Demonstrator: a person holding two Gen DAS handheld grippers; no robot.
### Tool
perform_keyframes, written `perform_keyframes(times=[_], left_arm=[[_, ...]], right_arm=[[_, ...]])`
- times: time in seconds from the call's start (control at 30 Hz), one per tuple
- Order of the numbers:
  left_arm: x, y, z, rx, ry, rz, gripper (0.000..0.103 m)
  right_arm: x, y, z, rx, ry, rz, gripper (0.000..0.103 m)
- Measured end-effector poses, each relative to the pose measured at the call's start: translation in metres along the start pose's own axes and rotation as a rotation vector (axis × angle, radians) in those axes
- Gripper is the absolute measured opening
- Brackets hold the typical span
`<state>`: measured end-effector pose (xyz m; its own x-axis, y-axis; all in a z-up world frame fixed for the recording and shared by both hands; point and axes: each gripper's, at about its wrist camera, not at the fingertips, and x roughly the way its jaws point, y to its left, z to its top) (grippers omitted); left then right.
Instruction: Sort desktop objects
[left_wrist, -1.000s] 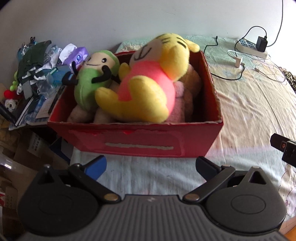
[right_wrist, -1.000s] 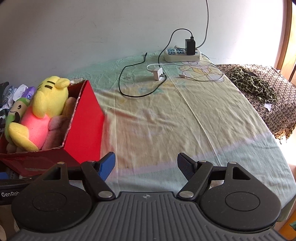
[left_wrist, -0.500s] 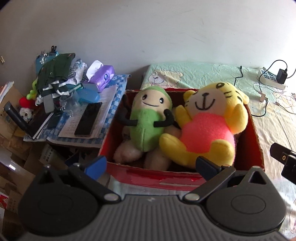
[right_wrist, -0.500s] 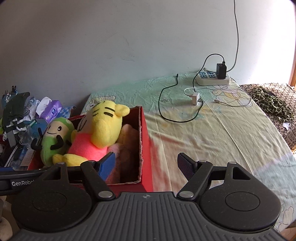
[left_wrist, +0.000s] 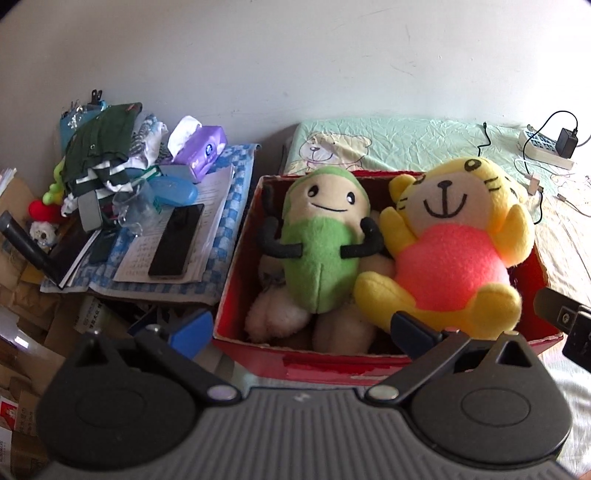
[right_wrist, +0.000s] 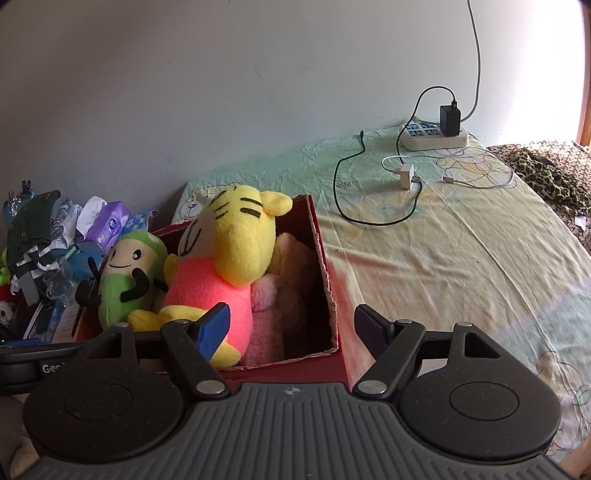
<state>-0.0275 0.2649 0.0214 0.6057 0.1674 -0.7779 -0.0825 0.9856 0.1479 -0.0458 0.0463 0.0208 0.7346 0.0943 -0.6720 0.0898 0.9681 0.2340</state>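
Observation:
A red cardboard box (left_wrist: 332, 363) (right_wrist: 334, 295) stands on the pale green sheet and holds soft toys. A yellow tiger plush with a pink belly (left_wrist: 448, 254) (right_wrist: 236, 258) lies on the box's right side. A green bean plush (left_wrist: 321, 254) (right_wrist: 125, 273) lies to its left. Paler pink and cream plush (right_wrist: 284, 284) sits under them. My left gripper (left_wrist: 301, 325) hovers open above the box's near edge, holding nothing. My right gripper (right_wrist: 291, 328) is open over the box's near right corner, empty too.
Left of the box lies a cluttered pile: a purple tissue pack (left_wrist: 199, 151), a black phone (left_wrist: 177, 240) on papers, dark clothes (left_wrist: 99, 147). At the back right a power strip (right_wrist: 436, 134), a charger and cables (right_wrist: 369, 184) lie on the sheet. A leopard-print cloth (right_wrist: 546, 177) lies far right.
Both grippers have risen and tilted down, so the box is now seen from above instead of from its front. Their jaws stayed open. The toys have not moved.

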Motion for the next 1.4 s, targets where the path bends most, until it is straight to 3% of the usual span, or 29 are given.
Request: perform_keyframes(times=[0.4, 1.4], left_arm=[[0.019, -0.004, 0.008, 0.026, 0.023, -0.03, 0.103], [0.037, 0.01, 0.012, -0.039, 0.039, -0.038, 0.103]], right_arm=[[0.004, 0.012, 0.005, -0.038, -0.013, -0.04, 0.077], [0.031, 0.03, 0.02, -0.064, 0.014, -0.065, 0.077]])
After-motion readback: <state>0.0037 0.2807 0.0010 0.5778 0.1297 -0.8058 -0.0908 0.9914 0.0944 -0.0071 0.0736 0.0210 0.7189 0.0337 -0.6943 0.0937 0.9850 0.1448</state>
